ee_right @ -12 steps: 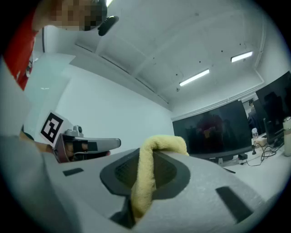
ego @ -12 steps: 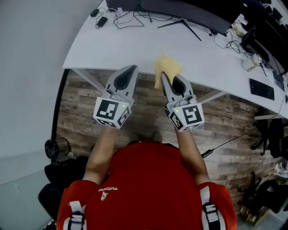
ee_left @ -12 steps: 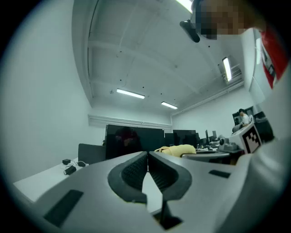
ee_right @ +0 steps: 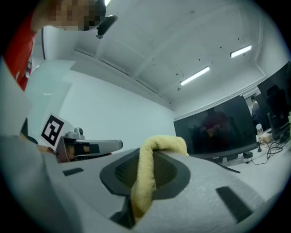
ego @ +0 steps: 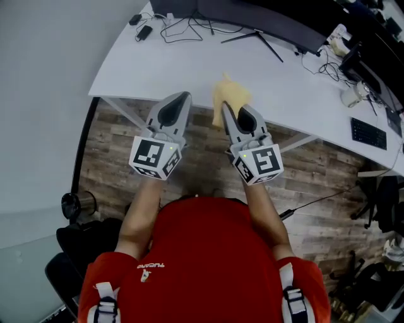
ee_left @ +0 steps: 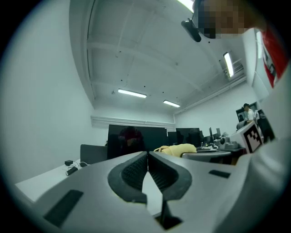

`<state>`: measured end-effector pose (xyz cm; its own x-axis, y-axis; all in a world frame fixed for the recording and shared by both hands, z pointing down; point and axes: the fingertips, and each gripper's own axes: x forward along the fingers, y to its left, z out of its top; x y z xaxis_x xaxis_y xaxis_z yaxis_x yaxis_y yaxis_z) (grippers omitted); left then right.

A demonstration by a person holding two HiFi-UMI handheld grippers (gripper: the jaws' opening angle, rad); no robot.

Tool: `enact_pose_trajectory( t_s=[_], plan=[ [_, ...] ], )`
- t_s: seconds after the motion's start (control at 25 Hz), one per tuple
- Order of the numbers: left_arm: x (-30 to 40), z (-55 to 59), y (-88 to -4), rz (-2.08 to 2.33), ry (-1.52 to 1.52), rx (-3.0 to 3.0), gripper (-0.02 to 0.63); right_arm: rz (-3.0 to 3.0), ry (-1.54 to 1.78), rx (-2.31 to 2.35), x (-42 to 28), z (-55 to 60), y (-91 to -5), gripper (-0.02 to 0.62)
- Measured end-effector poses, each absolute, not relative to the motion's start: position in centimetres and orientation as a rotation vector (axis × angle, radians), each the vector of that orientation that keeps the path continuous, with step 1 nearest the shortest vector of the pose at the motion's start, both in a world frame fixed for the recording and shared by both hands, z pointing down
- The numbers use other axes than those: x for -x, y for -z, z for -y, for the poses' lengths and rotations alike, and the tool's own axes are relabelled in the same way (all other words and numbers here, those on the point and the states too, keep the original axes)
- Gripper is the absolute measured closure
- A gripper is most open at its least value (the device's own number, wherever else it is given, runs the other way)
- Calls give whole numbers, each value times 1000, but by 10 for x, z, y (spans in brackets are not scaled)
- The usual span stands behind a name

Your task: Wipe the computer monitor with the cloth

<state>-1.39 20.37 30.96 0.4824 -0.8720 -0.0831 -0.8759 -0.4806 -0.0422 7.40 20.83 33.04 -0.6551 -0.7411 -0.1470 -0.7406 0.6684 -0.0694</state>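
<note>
The white desk (ego: 189, 69) carried the dark monitor (ego: 265, 19) along its far edge. Loose black cables (ego: 183, 28) lay on the desk top just in front of the monitor, at the desk's far left. A black keyboard (ego: 369, 134) sat toward the desk's right end, with a pale cup (ego: 350, 94) near it. Both grippers were held off the desk's near edge, over the wooden floor (ego: 208, 158), well apart from the monitor.

The left gripper (ego: 180, 99) had its jaws pressed together along their length, with nothing between them. The right gripper (ego: 228, 108) was clamped on the yellow cloth (ego: 228, 93), which ran down between its ribbed pads (ee_right: 166, 170). The cloth bunched over the jaw tips and showed above the desk's near edge.
</note>
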Motion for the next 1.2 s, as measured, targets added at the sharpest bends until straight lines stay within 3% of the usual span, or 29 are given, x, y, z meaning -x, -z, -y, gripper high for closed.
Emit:
enact_pose_trajectory(
  t_s=[0.6, 1.2],
  plan=[
    [-8, -153, -322, -1620, -81, 2593, 595, -2745, 2, 1117, -88, -157, -342, 537],
    [86, 17, -325, -1491, -92, 2672, 595, -2763, 54, 1256, 24, 10, -360, 537]
  ],
)
